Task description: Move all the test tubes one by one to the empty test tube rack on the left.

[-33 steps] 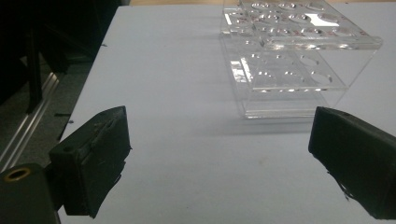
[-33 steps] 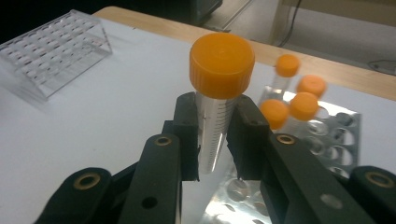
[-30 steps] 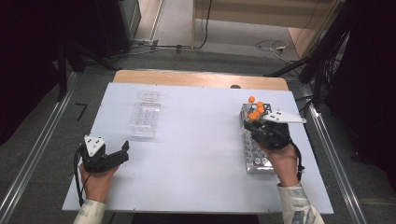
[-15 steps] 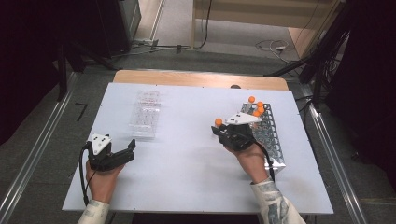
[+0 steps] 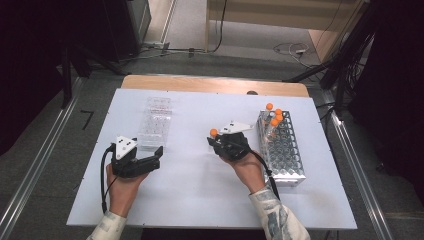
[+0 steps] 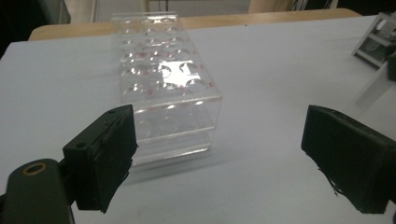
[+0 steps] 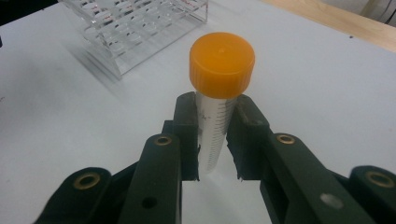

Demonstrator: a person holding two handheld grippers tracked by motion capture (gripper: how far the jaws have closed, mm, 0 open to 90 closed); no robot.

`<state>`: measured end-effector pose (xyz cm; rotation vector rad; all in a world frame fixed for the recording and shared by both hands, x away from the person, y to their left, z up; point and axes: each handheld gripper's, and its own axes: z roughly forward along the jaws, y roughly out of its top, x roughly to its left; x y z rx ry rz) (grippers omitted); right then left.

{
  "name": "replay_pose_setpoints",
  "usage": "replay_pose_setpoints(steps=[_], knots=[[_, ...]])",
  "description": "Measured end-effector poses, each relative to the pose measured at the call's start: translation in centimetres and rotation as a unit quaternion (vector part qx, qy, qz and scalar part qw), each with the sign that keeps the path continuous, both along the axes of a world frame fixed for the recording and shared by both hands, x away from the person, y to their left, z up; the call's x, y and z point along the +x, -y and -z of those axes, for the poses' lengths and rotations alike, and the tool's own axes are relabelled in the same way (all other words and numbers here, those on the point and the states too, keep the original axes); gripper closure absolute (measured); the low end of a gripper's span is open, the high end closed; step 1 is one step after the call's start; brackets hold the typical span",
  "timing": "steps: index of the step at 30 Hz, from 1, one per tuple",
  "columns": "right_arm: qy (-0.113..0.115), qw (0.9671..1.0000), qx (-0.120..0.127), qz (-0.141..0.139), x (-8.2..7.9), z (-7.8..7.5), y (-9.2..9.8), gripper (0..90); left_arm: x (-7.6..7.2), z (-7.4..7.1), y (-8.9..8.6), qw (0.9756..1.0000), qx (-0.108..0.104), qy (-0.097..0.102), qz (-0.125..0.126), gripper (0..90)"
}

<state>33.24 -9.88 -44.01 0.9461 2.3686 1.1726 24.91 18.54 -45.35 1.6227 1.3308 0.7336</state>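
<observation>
1. Fingers [image 7: 187, 135] of the right gripper [image 7: 215, 140] are clenching a capped tube [image 7: 215, 126] by its clear graduated body just under the orange cap [image 7: 222, 64], which is leaving the cap free and the tube's lower length hanging out beyond the pads; that hold looks meant for lowering the tube into a hole.

2. Fingers [image 6: 109, 154] of the left gripper [image 6: 233, 163] are standing wide apart with nothing between them. They have just been closing a little. They are sitting just short of the near end of the clear rack [image 6: 163, 88], probably readying to steady it.

3. Seen from the high view, the right gripper [image 5: 220, 142] is hanging over the middle of the white surface [image 5: 200, 200], between the two racks, so the tube [image 5: 214, 133] is in mid-air and not yet seated anywhere.

4. The metal rack [image 5: 282, 150] is lying at the right of the surface, with several more orange-capped tubes [image 5: 275, 116] standing bunched at its far end, so it looks like the source.

5. The clear rack [image 5: 156, 122] is standing at the left, its wells appearing empty, and the left gripper [image 5: 150, 164] is waiting just beside its near end.

6. Judging by this layout, the tube is being carried from the metal rack toward the clear one; lining it up upright over a well is what the next move is calling for.
</observation>
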Motion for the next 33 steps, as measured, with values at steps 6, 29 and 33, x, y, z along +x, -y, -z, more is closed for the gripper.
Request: replay_pose_setpoints(steps=[6,29,33], knots=[[0.0,1.0,-0.003,-0.009,0.3,0.0,-1.6,72.1,1.7,-1.3,2.0,0.9997,0.006,0.003,0.024,10.4],[-0.001,0.9995,-0.011,-0.029,2.2,-0.5,-5.5,72.1,6.7,-3.5,6.6,0.9904,0.009,0.019,0.137,41.9],[-0.001,0.9994,-0.009,-0.034,2.2,-0.6,-5.8,72.1,7.3,-3.1,6.9,0.9903,0.004,0.022,0.137,49.1]])
